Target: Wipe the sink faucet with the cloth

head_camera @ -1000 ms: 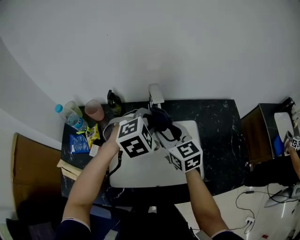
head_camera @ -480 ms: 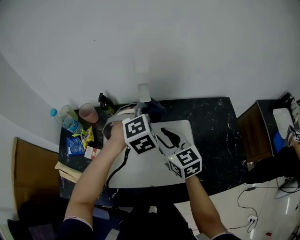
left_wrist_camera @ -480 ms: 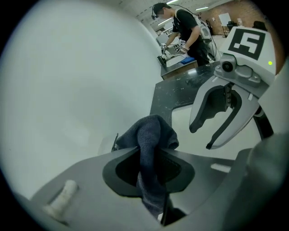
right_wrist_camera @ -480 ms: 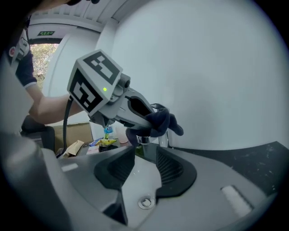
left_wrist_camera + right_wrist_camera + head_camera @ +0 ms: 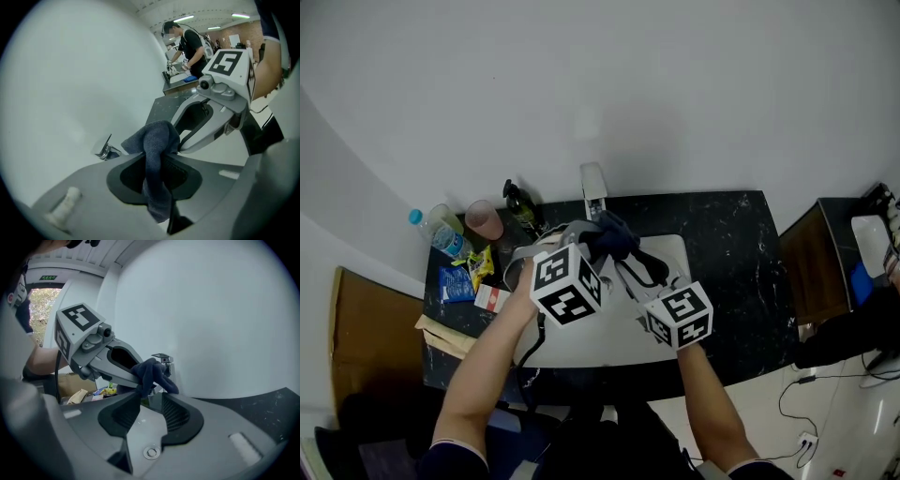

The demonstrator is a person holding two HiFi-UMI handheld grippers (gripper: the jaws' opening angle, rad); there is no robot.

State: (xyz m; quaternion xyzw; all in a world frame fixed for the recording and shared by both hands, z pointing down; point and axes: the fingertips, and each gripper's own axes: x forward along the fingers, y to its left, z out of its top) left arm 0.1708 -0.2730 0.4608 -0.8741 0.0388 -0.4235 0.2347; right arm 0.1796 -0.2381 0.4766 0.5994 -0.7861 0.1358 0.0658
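Cloth just short of the faucet; wiping not yet begun

On the faucet's (image 5: 593, 181) near side, over the sink (image 5: 581, 342), the left gripper (image 5: 155, 161) is clenched on the dark cloth (image 5: 151, 371); the cloth bunches past its tips, with the upright faucet ahead and slightly left, near but apart; the right gripper (image 5: 150, 398) is farther from the faucet, its jaws just closing yet still parted, the cloth's tail at their tips unpressed; judged: the left hand leads the wipe.

Dark bottle (image 5: 517, 202), cup (image 5: 485, 221) crowd counter (image 5: 722, 234) left of faucet (image 5: 593, 184).
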